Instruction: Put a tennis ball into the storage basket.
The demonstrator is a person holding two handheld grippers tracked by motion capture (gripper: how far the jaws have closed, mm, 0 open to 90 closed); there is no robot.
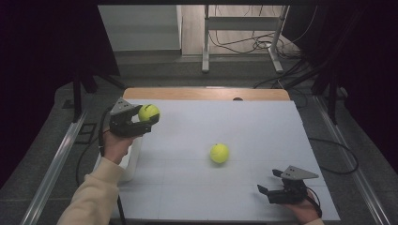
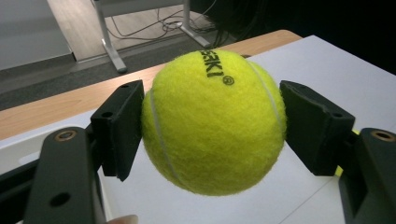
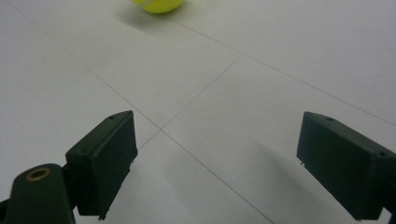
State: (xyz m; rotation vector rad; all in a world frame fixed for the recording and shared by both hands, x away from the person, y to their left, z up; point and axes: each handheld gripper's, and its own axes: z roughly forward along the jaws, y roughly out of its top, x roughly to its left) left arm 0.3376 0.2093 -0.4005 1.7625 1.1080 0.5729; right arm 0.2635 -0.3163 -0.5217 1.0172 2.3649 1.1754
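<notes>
My left gripper [image 1: 146, 118] is shut on a yellow-green tennis ball [image 1: 149, 112] and holds it above the left rear of the white table [image 1: 263, 126]. In the left gripper view the same ball [image 2: 212, 121] sits squeezed between both black pads [image 2: 119, 128], lifted off the surface. A second tennis ball [image 1: 219, 153] lies on the table near the middle. My right gripper [image 1: 268, 191] rests low at the front right, open, with nothing between its jaws; in the right gripper view the second ball [image 3: 159, 4] peeks in at the top edge, well beyond the gripper [image 3: 217, 161].
A wooden strip [image 1: 206, 93] runs along the table's far edge. Beyond it on the floor stand a metal frame [image 1: 241, 28] and loose cables [image 1: 244, 44]. A white object [image 1: 132, 161] sits at the table's left edge under my left hand.
</notes>
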